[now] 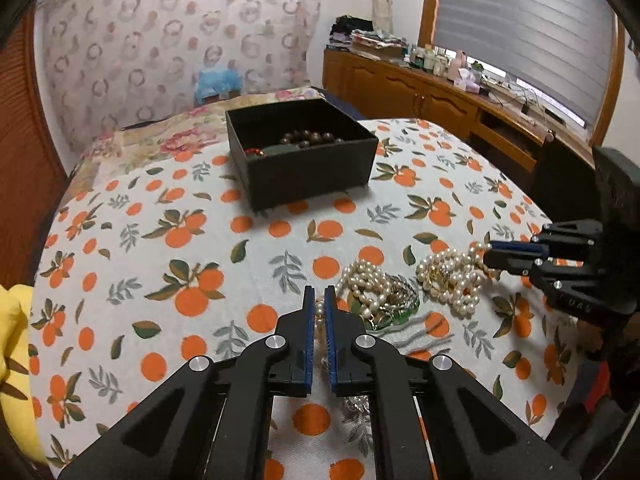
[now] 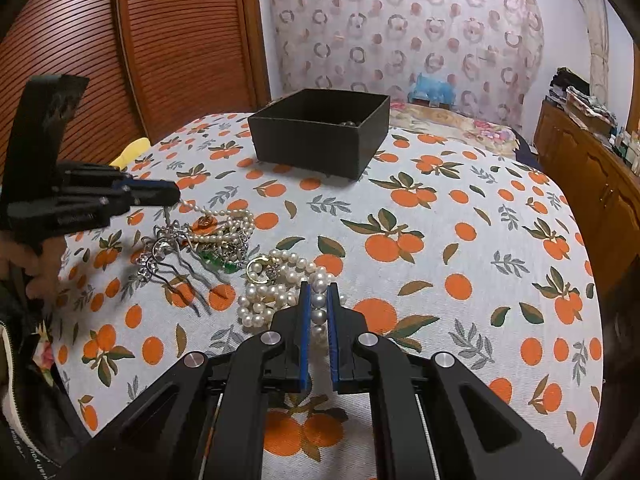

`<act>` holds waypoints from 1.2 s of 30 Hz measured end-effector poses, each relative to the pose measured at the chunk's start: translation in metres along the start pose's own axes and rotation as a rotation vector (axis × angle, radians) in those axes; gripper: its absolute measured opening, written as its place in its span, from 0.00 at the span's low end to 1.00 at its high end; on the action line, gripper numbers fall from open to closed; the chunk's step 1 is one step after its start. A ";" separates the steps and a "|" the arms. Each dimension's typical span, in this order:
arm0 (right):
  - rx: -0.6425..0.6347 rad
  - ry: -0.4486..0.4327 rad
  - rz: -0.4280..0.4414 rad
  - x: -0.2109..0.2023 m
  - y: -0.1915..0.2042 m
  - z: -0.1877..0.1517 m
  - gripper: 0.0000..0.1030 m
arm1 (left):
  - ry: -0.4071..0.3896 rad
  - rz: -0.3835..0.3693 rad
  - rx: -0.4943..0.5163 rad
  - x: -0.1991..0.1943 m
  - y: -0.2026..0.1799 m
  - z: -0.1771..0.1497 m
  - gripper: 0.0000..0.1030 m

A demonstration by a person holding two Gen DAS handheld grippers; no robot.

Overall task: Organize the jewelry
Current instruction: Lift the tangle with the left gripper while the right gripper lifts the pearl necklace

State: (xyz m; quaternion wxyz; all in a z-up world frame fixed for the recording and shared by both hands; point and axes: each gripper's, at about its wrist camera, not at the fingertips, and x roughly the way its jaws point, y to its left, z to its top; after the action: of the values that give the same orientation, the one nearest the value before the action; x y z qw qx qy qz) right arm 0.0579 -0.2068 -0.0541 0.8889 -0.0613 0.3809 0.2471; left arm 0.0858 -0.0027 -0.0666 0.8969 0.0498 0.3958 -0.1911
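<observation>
A black open box (image 1: 304, 160) stands on the orange-print cloth, with dark brown beads (image 1: 310, 137) inside; it also shows in the right wrist view (image 2: 320, 136). My left gripper (image 1: 319, 294) is shut on a thin pearl strand (image 2: 204, 210) from a tangled pile (image 1: 376, 292) of pearls, chains and a green piece. My right gripper (image 2: 319, 292) is shut on a large-pearl necklace (image 2: 280, 280), which also shows in the left wrist view (image 1: 452, 276). A silver hair comb (image 2: 172, 260) lies beside the pile.
The table (image 1: 160, 240) edge curves away on all sides. A yellow cloth (image 1: 12, 340) lies at the left edge. A wooden sideboard (image 1: 440, 92) with clutter stands at the right, a slatted wooden door (image 2: 140, 40) at the left.
</observation>
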 end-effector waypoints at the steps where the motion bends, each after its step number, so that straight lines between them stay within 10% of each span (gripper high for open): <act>1: 0.001 0.000 0.001 0.000 0.000 0.000 0.09 | -0.002 0.004 -0.002 -0.001 0.001 0.001 0.04; 36: -0.096 -0.224 -0.035 -0.072 0.011 0.082 0.09 | -0.326 0.029 0.023 -0.102 -0.015 0.095 0.04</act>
State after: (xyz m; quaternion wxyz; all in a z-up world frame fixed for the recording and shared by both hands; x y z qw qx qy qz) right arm 0.0631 -0.2013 0.0550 0.9260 -0.0824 0.2660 0.2549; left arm 0.0831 -0.0083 0.0731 0.9513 0.0341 0.2418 -0.1882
